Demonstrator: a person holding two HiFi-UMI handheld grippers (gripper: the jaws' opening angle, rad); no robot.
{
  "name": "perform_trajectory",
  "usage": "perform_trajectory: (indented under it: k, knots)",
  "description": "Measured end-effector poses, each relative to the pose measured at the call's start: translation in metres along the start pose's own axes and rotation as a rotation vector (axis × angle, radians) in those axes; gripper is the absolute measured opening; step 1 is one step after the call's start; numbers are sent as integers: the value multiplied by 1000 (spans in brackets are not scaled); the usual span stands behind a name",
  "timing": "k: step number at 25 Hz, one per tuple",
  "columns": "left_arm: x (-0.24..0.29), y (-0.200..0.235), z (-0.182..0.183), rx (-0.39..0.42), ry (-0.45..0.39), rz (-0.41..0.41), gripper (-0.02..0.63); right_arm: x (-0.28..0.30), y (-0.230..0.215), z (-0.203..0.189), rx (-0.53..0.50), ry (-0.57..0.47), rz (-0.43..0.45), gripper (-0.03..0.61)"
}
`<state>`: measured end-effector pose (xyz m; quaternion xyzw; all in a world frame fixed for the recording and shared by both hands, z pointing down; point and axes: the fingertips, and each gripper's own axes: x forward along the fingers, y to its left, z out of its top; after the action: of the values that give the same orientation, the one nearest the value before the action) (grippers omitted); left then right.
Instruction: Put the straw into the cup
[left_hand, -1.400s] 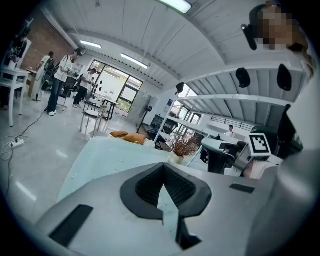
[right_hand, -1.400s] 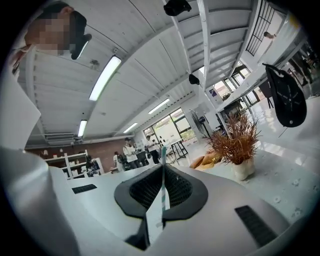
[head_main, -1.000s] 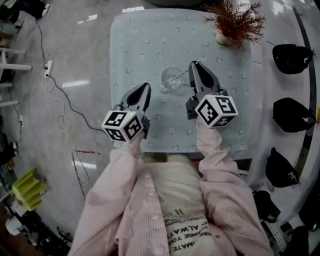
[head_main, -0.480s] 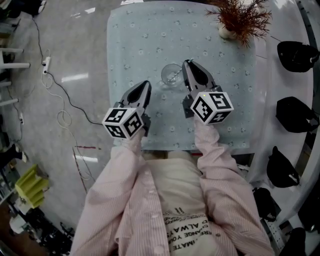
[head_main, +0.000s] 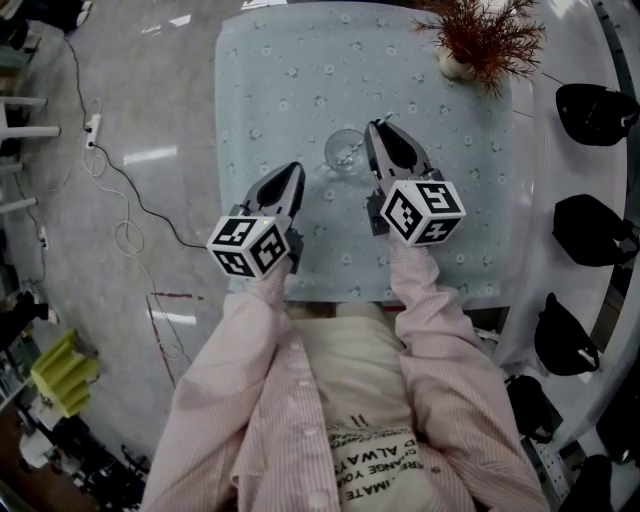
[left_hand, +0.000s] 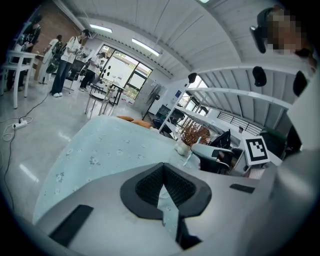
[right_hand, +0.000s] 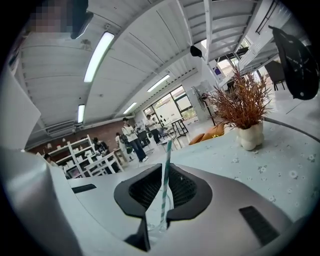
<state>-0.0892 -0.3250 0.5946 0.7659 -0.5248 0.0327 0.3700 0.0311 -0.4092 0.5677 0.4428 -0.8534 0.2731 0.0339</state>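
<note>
A clear glass cup stands in the middle of the pale blue table. My right gripper is just to its right, shut on a teal-and-white striped straw. In the right gripper view the straw stands nearly upright between the jaws, and its lower end reaches down into the cup. My left gripper hangs left of the cup and nearer to me, shut and holding nothing. The left gripper view shows the right gripper with the straw.
A dried red plant in a white vase stands at the table's far right corner. Black seats line the right side. A cable with a power strip lies on the floor to the left. People stand far off in the room.
My right gripper has sunk a little and edged left toward the cup, with the straw still in it. The left gripper has stayed put.
</note>
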Motion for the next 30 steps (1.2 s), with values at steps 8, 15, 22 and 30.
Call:
perform_trajectory:
  k: [8,15,22,30]
  knots:
    - [-2,1,3,6,-5,-8,0,-1,-4,-3,23,4,-26,121]
    - [-10,-5,10,39,-14,-26,0,-19,-8,0,23,-16,-77,101]
    - [-25,-28,31,154,-37,-79,0,-41,6,15,-29,-49,-71,20]
    - [-48,-58,54,232,-92,-123,0,-73,29,35,-82,-97,-39,0]
